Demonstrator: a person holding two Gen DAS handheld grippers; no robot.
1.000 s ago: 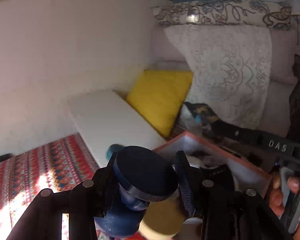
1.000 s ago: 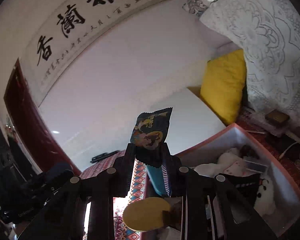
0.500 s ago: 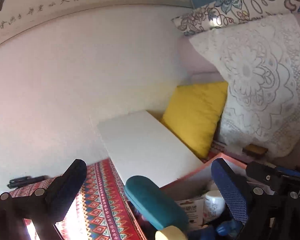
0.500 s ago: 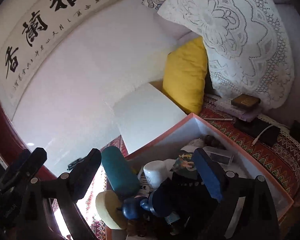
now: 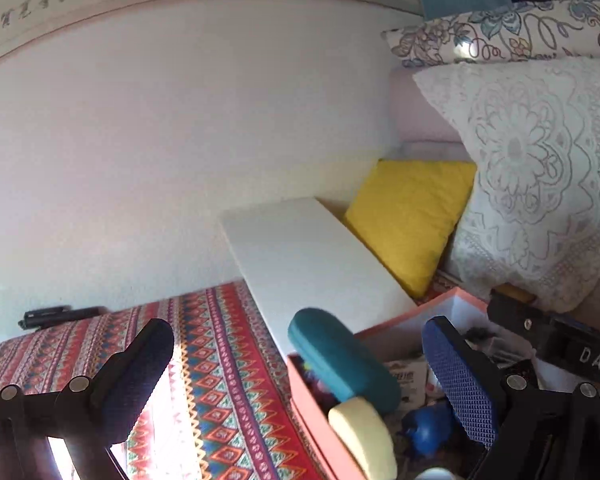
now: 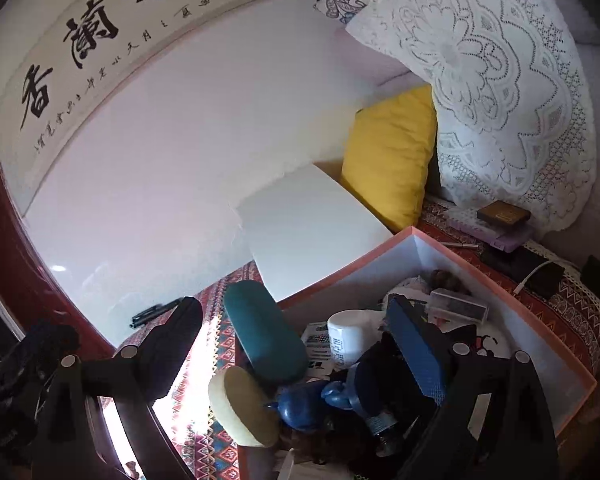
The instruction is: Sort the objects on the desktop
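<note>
both grippers are spread wide with nothing between the pads. the left gripper (image 5: 300,372) sits over the near corner of the orange-rimmed box (image 5: 308,408), its right pad inside the box and its left pad out over the patterned cloth (image 5: 204,360). just ahead of it a teal case (image 5: 340,356) leans on the box edge, with a pale yellow disc (image 5: 360,436) right below it and a blue figure (image 5: 424,428) beside that. the right gripper (image 6: 296,340) hangs over the same pile, a white jar (image 6: 346,336) between its pads. further back a white board (image 6: 308,228) leans behind the box, then a yellow cushion (image 6: 388,152) and a lace cover (image 6: 492,80).
</note>
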